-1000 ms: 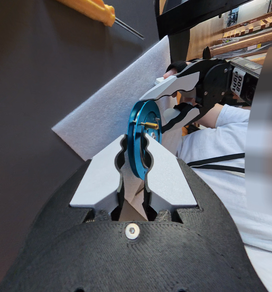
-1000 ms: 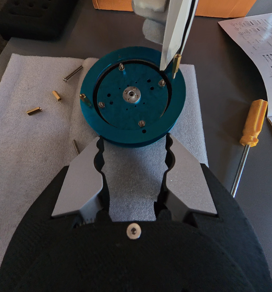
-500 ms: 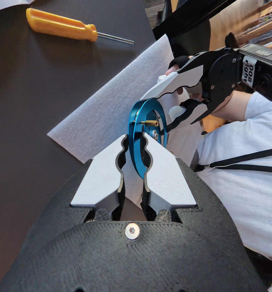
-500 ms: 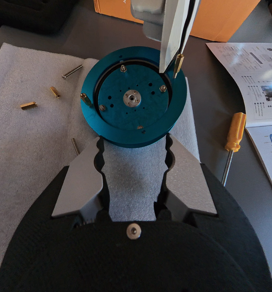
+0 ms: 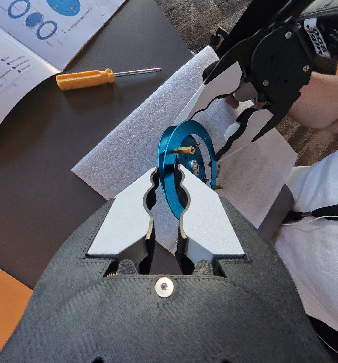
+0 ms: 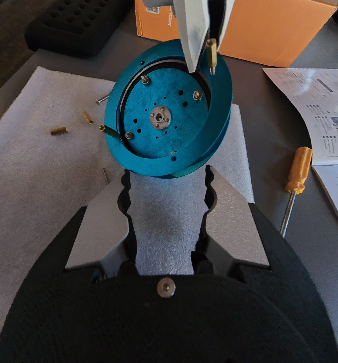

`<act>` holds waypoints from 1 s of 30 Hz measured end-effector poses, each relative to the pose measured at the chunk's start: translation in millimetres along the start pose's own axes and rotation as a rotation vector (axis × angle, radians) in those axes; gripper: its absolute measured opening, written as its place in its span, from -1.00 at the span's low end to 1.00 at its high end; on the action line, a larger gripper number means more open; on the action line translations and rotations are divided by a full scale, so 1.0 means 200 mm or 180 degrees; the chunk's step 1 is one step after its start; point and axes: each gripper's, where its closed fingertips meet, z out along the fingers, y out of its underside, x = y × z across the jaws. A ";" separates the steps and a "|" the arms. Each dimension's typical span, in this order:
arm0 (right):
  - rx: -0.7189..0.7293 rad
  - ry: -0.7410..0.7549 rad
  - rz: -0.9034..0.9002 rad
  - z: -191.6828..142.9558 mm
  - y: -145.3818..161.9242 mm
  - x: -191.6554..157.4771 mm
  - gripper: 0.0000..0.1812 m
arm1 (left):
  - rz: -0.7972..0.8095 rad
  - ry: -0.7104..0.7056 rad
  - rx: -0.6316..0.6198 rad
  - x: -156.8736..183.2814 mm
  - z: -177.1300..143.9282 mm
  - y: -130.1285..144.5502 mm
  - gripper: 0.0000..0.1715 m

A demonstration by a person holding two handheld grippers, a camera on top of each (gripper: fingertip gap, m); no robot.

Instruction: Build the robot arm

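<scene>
Blue anodized wheel assembly (image 6: 164, 117), tipped up on edge over the white foam sheet (image 6: 36, 186), rim pinched between the left tongs (image 5: 166, 172) coming down from above. Right tongs (image 6: 166, 172) spread wide, hanging just in front of the lower rim, not touching, nothing in them. Held by a bare hand (image 5: 321, 106), wrist angled down toward the foam. Brass standoff (image 6: 211, 53) poking out of the ring right beside the left fingers (image 6: 191, 39), another one (image 6: 107, 130) on the opposite side. Loose on the foam left of the wheel: two brass standoffs (image 6: 58, 131) and a couple of screws (image 6: 102, 99). Yellow-handled screwdriver (image 6: 297, 172) flat on the dark tabletop (image 5: 36, 167), next to an open printed booklet (image 6: 321, 117). Orange cardboard box (image 6: 262, 29) behind, closed as far as can be told, black foam insert (image 6: 66, 23) beside it.
</scene>
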 end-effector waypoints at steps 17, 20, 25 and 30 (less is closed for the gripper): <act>0.0610 -0.1598 0.0911 -0.09 -0.29 0.04 -0.41 | 0.0778 -0.0628 0.0282 0.15 -0.04 -0.04 -0.81; 0.0309 -0.1636 0.0789 -0.04 -0.26 0.03 -0.44 | 0.0925 -0.0692 0.0314 0.19 -0.05 -0.04 -0.82; 0.0070 -0.2040 0.0767 -0.06 -0.27 -0.06 -0.82 | 0.1023 -0.0788 0.0352 0.22 -0.06 -0.03 -0.81; 0.0049 -0.1953 0.0634 -0.07 -0.26 -0.06 -0.83 | 0.0484 -0.0683 0.0762 0.22 -0.15 -0.02 -0.63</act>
